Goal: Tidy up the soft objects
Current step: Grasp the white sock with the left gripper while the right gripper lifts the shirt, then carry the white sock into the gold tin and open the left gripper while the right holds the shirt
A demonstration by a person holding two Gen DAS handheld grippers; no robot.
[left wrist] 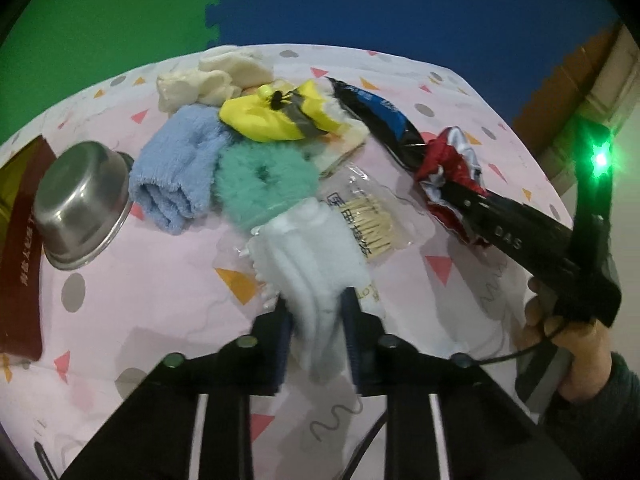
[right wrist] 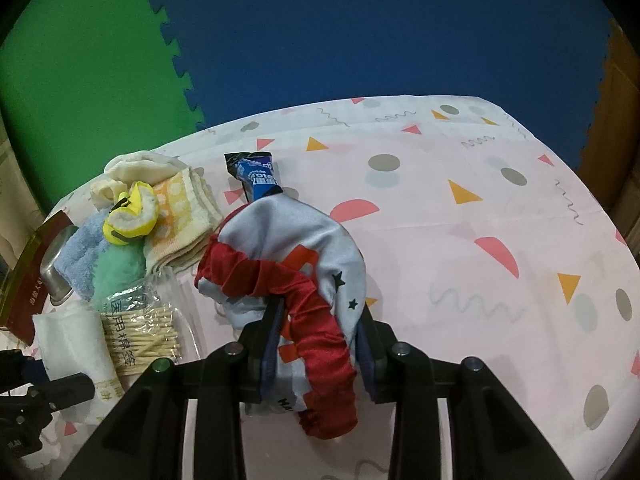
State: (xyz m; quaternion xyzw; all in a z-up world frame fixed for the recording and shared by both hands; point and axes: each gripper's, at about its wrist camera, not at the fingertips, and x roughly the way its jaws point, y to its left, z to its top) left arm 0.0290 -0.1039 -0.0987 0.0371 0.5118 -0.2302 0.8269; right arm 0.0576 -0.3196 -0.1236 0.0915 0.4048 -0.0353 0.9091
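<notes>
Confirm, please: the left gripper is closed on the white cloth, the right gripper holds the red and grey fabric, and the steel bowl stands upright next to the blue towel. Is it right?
Not fully. The steel bowl is not upright: the left wrist view shows it tipped over, bottom facing up, beside the blue towel. The rest holds: the left gripper is closed on the white cloth, and the right gripper holds the red and grey fabric.

The left claw [left wrist: 316, 320] pinches a white fleecy cloth [left wrist: 316, 264] on the pink patterned tabletop [left wrist: 140, 280], beside a green fluffy ring [left wrist: 264, 184], a blue towel [left wrist: 176, 172] and a tilted steel bowl [left wrist: 80, 208].
</notes>
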